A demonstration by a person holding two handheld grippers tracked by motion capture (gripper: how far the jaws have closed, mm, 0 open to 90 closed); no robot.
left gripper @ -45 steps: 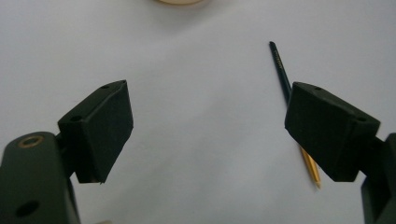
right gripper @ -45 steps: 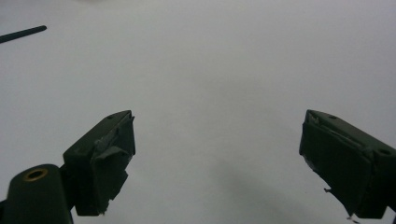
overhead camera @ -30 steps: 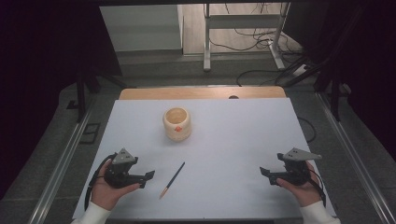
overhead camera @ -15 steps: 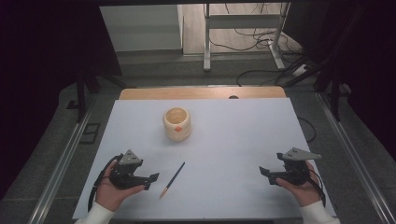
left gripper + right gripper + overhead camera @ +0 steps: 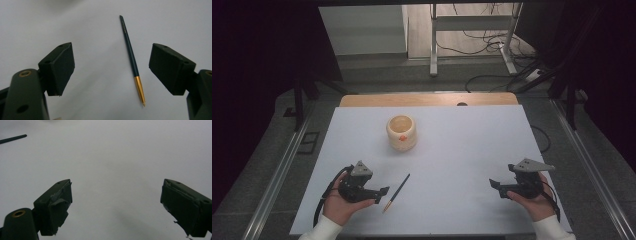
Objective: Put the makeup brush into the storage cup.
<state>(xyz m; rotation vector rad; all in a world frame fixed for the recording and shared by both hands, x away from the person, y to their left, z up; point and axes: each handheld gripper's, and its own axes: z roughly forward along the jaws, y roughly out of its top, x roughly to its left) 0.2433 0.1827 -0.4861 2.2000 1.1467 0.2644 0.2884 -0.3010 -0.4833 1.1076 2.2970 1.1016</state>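
White table (image 5: 462,150) carries everything. At its twelve o'clock side, left of centre, stands a pale cup (image 5: 401,132). Right gripper (image 5: 496,184) rests at four o'clock, jaws wide with bare tabletop between them. Left gripper (image 5: 383,190) sits at seven o'clock; its jaws stand wide, having just been closing a little. Between them, untouched and nearer the right-hand pad in the left gripper view, lies the brush (image 5: 131,58), flat on the table, gold end toward the camera.

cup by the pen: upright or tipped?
Upright. The cup stands on its base on the table, round mouth facing up, apart from the pen.
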